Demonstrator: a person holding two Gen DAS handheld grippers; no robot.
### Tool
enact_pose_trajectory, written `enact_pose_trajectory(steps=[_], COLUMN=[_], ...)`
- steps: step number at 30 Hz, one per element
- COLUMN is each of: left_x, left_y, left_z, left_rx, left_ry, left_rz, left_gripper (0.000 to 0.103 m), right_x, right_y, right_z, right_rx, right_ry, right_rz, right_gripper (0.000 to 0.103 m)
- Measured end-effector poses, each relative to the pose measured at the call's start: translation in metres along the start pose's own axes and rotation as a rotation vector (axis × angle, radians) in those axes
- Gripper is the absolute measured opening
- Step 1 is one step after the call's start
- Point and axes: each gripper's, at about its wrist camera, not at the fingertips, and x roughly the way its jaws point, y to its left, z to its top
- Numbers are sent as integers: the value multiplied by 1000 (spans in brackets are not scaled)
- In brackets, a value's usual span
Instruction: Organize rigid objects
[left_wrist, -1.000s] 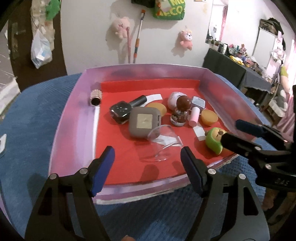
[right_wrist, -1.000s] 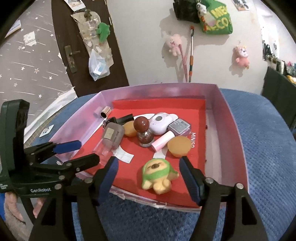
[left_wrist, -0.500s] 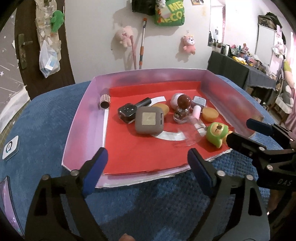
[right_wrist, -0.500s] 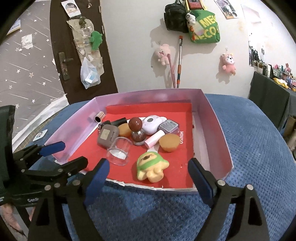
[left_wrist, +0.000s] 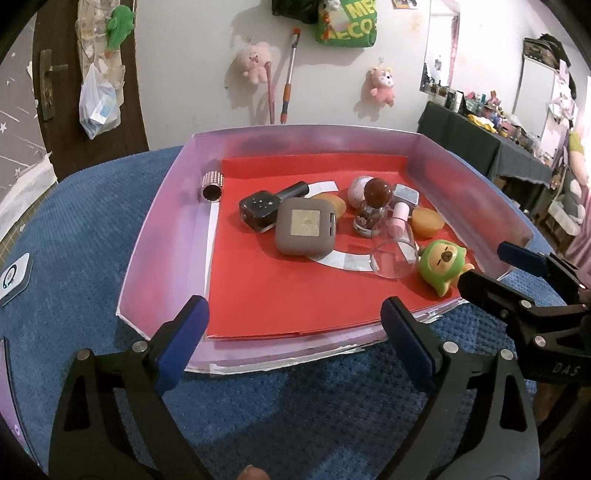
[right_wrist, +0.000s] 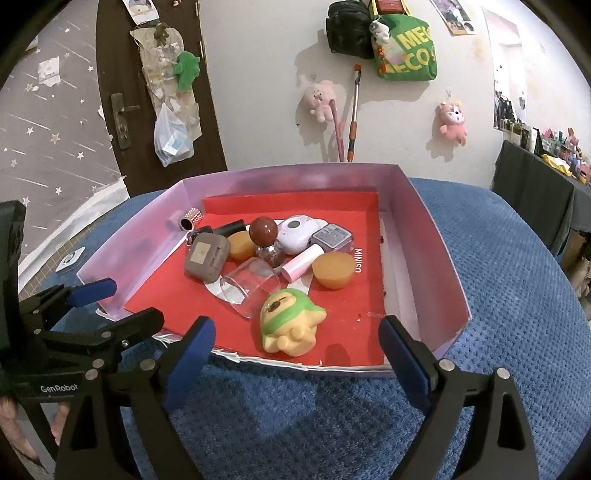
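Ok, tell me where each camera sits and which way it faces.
Left wrist: on the left gripper, looking down and forward over blue cloth into the lilac tray; own opening fingers, nothing between them, and the right gripper at right.
Right wrist: on the right gripper, facing the same tray; own opening, empty fingers, the left gripper and a hand at left.
Shared: tray, clear cup, green-hooded toy, grey case.
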Motion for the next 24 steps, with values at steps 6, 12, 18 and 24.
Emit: enact_pose_trajectory(steps=[6, 12, 18, 24], left_x=[2, -6, -16, -26], left_y=[2, 0, -5, -9], left_z=[-2, -1, -6, -13], left_rx=[-17, -4, 10, 15], left_ry=[11, -3, -8, -10], left_rz=[-9, -2, -15, -20], left_gripper=[95, 95, 95, 95], right_x=[0, -7, -25, -38], right_y=[1, 1, 4, 1], right_z=[0, 1, 2, -5], right_rx=[-4, -10, -20, -11], right_ry=[1, -18, -48, -40], right_rz=[-2, 6, 11, 19], right_gripper=[93, 92, 93, 93])
